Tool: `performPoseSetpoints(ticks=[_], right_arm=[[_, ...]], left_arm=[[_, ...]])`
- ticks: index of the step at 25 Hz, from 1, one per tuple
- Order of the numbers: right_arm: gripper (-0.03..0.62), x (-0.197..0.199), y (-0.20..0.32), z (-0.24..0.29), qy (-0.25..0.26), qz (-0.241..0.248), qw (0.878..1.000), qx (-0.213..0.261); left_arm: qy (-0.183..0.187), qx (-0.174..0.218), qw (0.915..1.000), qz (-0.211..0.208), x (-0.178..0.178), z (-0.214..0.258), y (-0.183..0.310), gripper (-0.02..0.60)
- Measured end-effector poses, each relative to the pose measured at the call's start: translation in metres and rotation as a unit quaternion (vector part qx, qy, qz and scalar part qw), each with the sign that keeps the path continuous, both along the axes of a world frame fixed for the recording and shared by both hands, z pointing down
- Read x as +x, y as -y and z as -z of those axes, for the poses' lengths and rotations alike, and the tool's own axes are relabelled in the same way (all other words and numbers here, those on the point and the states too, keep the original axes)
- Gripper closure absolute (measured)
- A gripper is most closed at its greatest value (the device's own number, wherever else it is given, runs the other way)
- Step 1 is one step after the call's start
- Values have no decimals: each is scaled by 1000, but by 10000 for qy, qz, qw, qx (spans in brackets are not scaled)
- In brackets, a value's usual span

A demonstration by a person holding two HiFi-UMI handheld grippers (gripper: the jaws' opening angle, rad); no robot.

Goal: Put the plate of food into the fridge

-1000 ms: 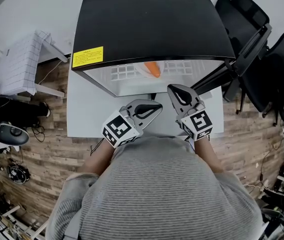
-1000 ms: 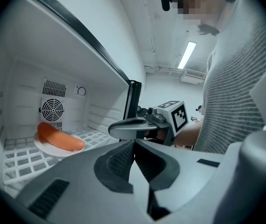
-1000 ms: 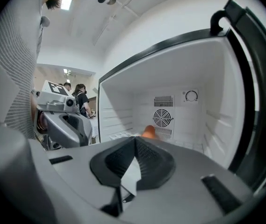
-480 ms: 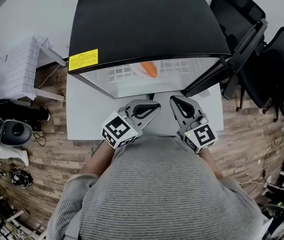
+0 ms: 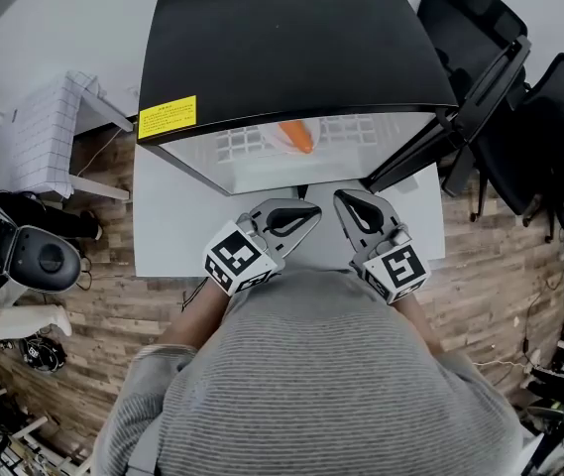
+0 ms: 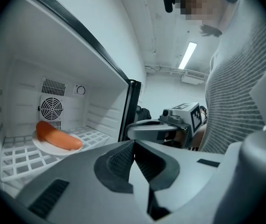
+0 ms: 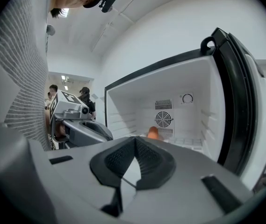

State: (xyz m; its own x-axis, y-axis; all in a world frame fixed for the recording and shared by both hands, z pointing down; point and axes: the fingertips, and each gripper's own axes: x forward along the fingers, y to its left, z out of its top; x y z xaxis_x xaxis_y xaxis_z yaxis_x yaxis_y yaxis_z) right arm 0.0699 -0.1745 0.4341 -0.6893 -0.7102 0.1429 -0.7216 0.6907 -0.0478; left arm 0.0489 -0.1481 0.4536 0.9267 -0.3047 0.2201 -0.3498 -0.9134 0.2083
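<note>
Both my left gripper (image 5: 309, 212) and right gripper (image 5: 342, 199) are closed on nothing, held side by side, pointing nearly level; the plate of food (image 5: 296, 137) lies ahead of them inside the fridge (image 5: 282, 48).

The person wears a grey, finely striped knit top (image 5: 331, 385) with long sleeves. The left gripper (image 5: 315, 210) and right gripper (image 5: 340, 198) are pale grey moulded shells, each with a dark teardrop-shaped opening on top. The jaws are faced with dark ribbed pads (image 6: 121, 160). Each gripper carries a white cube (image 5: 234, 259) at its rear, printed with black square markers.
</note>
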Motion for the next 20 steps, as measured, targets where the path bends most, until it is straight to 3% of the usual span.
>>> performPoseSetpoints(ticks=[20], right_arm=[[582,-2,-3,-3,-70,49,10000,-42]], left_arm=[[61,-13,10000,13,1,-5,-5,571]])
